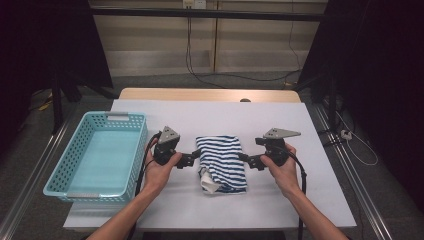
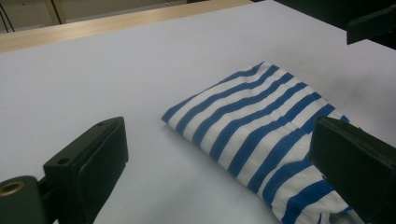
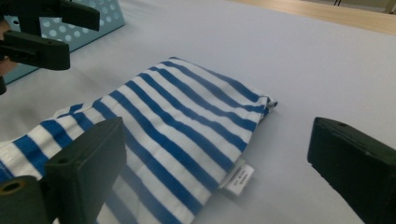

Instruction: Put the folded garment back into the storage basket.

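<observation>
Dim room with black drapes and floor cables; white-covered table (image 1: 280, 200), turquoise basket (image 1: 55, 175) at left; folded blue-striped cloth (image 1: 222, 160) mid-table between left gripper (image 1: 196, 157) and right gripper (image 1: 243, 158), both jaws wide, holding nothing.

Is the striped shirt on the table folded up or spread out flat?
Folded. The striped shirt lies as a compact rectangle in layers, its far edge a neat doubled fold, with a label poking out at one side.
</observation>
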The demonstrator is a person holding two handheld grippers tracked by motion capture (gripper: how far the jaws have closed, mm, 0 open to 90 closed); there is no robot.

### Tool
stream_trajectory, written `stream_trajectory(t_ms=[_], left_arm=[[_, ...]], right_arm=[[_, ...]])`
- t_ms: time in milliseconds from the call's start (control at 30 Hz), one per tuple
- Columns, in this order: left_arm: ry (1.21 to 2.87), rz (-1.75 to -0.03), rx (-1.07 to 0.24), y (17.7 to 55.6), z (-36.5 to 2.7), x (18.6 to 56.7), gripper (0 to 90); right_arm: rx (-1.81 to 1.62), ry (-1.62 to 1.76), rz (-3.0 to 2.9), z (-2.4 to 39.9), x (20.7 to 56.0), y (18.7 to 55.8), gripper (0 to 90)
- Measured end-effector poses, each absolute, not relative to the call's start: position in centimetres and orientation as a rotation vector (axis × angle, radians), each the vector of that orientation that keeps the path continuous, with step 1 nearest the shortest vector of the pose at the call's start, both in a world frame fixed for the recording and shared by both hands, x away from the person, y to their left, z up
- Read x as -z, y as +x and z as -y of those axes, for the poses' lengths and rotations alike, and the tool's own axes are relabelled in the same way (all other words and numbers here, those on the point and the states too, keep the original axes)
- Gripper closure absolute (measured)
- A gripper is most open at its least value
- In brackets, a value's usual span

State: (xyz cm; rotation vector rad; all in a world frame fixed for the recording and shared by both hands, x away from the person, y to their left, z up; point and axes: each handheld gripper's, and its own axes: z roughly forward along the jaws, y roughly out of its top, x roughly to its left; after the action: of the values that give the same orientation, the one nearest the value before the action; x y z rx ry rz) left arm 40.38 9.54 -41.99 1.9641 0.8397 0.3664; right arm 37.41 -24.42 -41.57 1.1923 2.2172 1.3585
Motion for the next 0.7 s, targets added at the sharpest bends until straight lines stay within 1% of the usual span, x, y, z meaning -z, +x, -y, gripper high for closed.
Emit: stream_trajectory(t_ms=[33,67,167,200,267,367,400,467,500,533,567,700], left_arm=[[1.969,-0.839,-0.361,40.4,-9.6,42.0,4.9],[1.899,-0.885,-0.329,40.2,-9.2,42.1,4.9],[1.913,-0.881,-0.349,40.1,-9.3,42.0,4.9],[1.968,-0.854,-0.364,40.2,-9.7,41.8,4.9],[1.97,-0.855,-0.36,40.2,-9.8,41.8,4.9],[1.954,-0.877,-0.358,40.5,-10.2,41.9,5.1],[1.887,-0.916,-0.337,40.5,-9.9,42.1,5.1],[1.892,-0.922,-0.339,40.6,-10.0,42.3,5.2],[1.954,-0.893,-0.362,40.8,-10.4,42.2,5.3],[1.958,-0.897,-0.357,40.9,-10.5,42.2,5.3],[1.893,-0.923,-0.336,40.8,-10.1,42.4,5.3],[1.891,-0.931,-0.338,40.9,-10.3,42.4,5.5]], right_arm=[[-1.372,1.188,-2.224,24.4,41.6,37.1,6.0],[-1.379,1.182,-2.238,24.4,41.6,36.9,6.1],[-1.379,1.151,-2.267,24.3,41.8,36.3,5.8],[-1.388,1.145,-2.275,24.2,41.8,36.1,5.8],[-1.393,1.136,-2.293,24.2,41.9,35.9,5.6],[-1.41,1.112,-2.308,24.0,41.8,35.6,6.1],[-1.412,1.107,-2.312,24.0,41.8,35.5,6.5],[-1.413,1.096,-2.329,23.8,41.8,35.3,6.4],[-1.409,1.092,-2.332,23.8,41.8,35.3,6.5],[-1.404,1.094,-2.334,23.7,41.9,35.3,6.4],[-1.392,1.096,-2.341,23.5,41.9,35.3,6.5],[-1.379,1.089,-2.376,23.2,42.0,35.0,7.1]])
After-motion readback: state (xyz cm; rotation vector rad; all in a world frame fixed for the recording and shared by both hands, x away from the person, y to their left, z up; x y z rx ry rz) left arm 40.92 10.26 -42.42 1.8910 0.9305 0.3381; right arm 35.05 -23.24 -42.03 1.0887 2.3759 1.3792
